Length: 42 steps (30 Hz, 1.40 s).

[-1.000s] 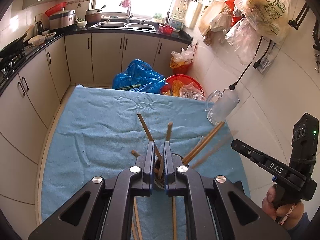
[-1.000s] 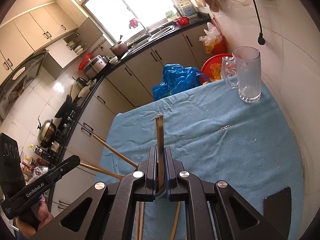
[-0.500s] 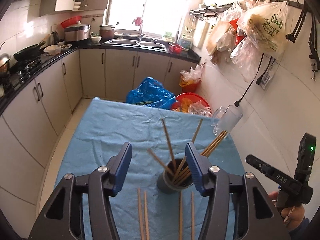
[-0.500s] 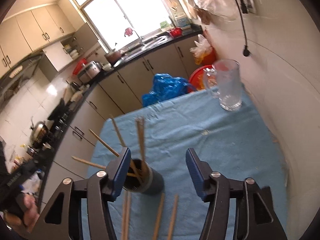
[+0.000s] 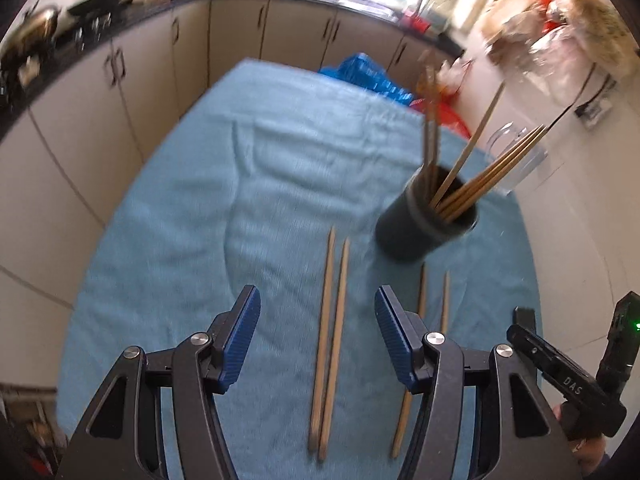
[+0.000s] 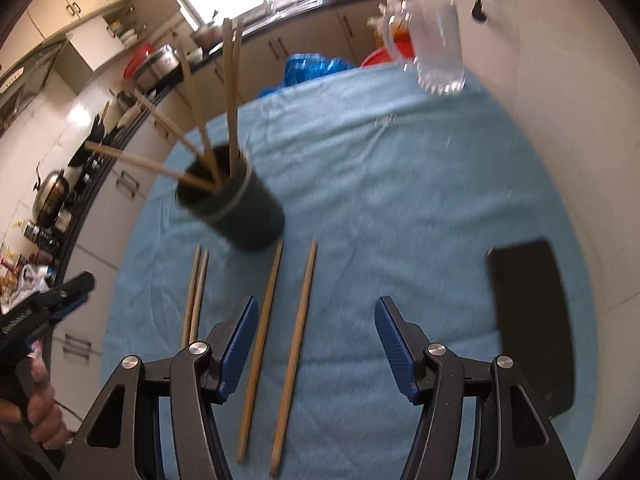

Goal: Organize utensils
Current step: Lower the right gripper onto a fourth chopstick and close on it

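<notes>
Both jaws wide, empty. Left gripper (image 5: 318, 340) straddles chopstick pair (image 5: 330, 344); right gripper (image 6: 314, 344) straddles second pair (image 6: 280, 348). Pinch mid-shaft, lift, drop into black cup (image 6: 240, 208).

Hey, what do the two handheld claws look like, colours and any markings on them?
Both claws, left and right, are black angular frames with silver round bolts and blue ribbed pads. Seen side-on, the right one shows white "DAS" lettering and a green light; the left carries white lettering, too blurred to read.

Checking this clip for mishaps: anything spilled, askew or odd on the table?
Nothing spilled. Four chopsticks lie loose on the cloth before the upright cup, which holds the rest, splayed. The picture is blurred.
</notes>
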### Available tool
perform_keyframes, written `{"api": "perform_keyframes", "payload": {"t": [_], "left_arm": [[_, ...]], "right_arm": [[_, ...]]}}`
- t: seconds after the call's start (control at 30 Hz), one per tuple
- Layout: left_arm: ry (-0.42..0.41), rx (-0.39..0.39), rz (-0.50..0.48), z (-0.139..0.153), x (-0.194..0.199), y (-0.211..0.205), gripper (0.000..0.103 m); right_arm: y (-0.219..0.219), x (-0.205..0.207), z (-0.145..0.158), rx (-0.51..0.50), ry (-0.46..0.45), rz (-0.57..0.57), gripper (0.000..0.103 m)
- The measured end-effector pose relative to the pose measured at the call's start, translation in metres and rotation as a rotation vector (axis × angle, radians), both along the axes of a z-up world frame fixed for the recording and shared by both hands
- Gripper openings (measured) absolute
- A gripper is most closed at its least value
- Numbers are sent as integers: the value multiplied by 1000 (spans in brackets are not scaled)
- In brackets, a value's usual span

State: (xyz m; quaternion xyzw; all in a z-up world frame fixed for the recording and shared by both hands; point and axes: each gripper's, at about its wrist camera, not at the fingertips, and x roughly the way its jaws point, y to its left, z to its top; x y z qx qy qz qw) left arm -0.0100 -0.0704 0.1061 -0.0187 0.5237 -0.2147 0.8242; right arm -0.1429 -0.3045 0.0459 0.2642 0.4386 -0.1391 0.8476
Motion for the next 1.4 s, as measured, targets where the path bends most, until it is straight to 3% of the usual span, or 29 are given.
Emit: {"api": "perform_keyframes", "payload": {"t": [0.2, 0.53, 0.83, 0.97, 1.03, 1.27, 1.33, 1.4], "left_arm": [[33, 42, 3, -19, -11, -2, 58], [41, 71, -39, -25, -14, 0, 58], [19, 103, -58, -30, -14, 9, 58], [5, 119, -66, -31, -13, 18, 58], [2, 127, -66, -32, -11, 23, 58], [22, 140, -67, -40, -2, 37, 58], [27, 136, -78, -42, 1, 37, 57], [27, 131, -93, -44, 6, 33, 51]], "right_arm": [[4, -2, -6, 9, 9, 7, 62], [12, 6, -20, 55, 71, 14, 62], [14, 20, -38, 19, 109, -21, 60], [23, 35, -51, -41, 133, 5, 44], [27, 43, -57, -62, 143, 16, 28], [31, 70, -68, -121, 157, 26, 21], [32, 77, -68, -146, 165, 30, 8], [31, 78, -68, -139, 162, 30, 7]]}}
